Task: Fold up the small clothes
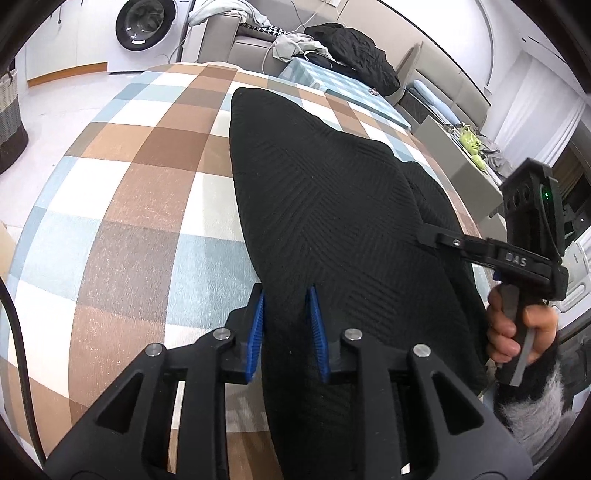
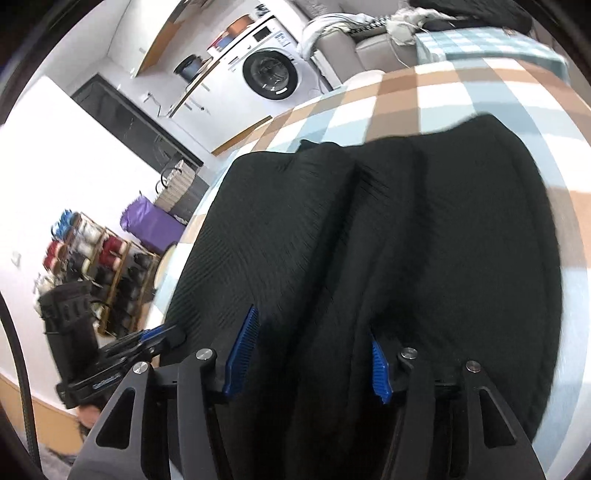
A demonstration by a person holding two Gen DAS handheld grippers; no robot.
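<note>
A black ribbed knit garment point(image 1: 325, 206) lies on the checked tablecloth point(image 1: 129, 192), folded lengthwise with layers overlapping. My left gripper point(image 1: 286, 295) sits at its near end, blue pads a small gap apart with black cloth between them. My right gripper point(image 2: 312, 328) stands wide open over the garment point(image 2: 406, 240), cloth under and between its pads. In the left wrist view the right gripper point(image 1: 432, 234) reaches in from the right and touches the garment's right edge. In the right wrist view the left gripper point(image 2: 166, 334) shows at the garment's left edge.
A washing machine point(image 1: 147, 29) stands beyond the table. A sofa point(image 1: 240, 40) with a black garment point(image 1: 354, 51) and other clothes is behind. A striped basket point(image 1: 11, 110) stands at left. A rack of spools point(image 2: 92, 258) is on the floor.
</note>
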